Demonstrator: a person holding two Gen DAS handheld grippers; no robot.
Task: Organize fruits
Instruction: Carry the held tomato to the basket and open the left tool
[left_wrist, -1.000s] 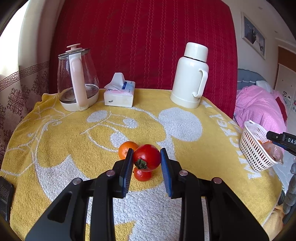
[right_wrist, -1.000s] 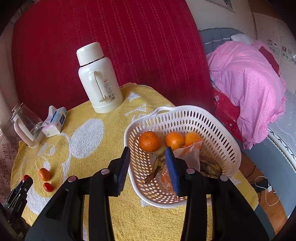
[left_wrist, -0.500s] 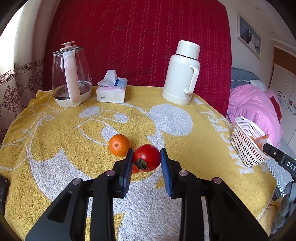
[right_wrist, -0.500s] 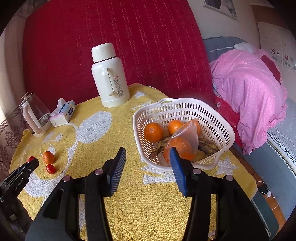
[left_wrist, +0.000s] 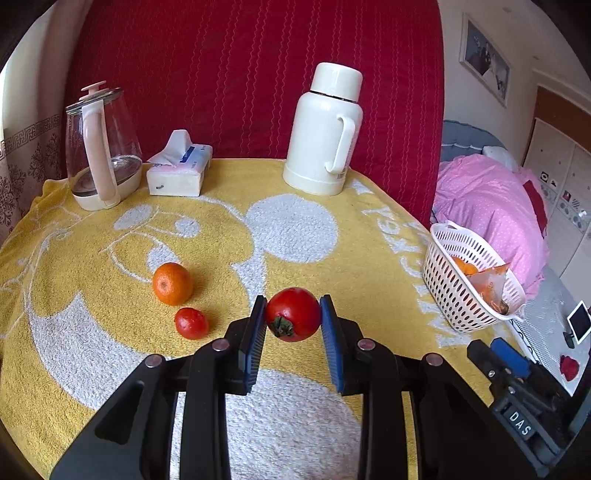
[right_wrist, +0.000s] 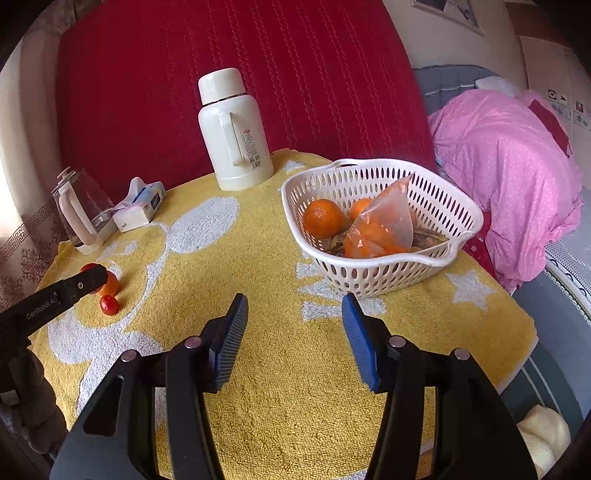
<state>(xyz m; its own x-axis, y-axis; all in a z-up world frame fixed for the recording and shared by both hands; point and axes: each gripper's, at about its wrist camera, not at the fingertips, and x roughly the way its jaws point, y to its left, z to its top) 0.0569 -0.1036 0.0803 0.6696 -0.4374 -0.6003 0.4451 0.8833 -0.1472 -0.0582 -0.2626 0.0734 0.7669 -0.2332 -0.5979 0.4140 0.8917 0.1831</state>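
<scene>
My left gripper (left_wrist: 293, 319) is shut on a large red tomato (left_wrist: 293, 314) and holds it above the yellow towel. An orange (left_wrist: 173, 283) and a small red tomato (left_wrist: 191, 323) lie on the towel to its left; both also show in the right wrist view, the orange (right_wrist: 111, 284) and the small tomato (right_wrist: 109, 305). A white basket (right_wrist: 380, 273) at the table's right edge holds oranges (right_wrist: 323, 218), a plastic bag (right_wrist: 384, 225) and dark bananas. It also shows in the left wrist view (left_wrist: 469, 295). My right gripper (right_wrist: 294, 336) is open and empty, in front of the basket.
A white thermos (left_wrist: 325, 129), a tissue pack (left_wrist: 181, 170) and a glass kettle (left_wrist: 101, 147) stand along the back of the table (left_wrist: 92, 229) before a red backrest. A bed with pink bedding (right_wrist: 509, 177) lies to the right, past the table edge.
My left gripper has lifted the large tomato and moved right, away from the orange and small tomato. My right gripper has drawn back from above the basket and opened wider.
</scene>
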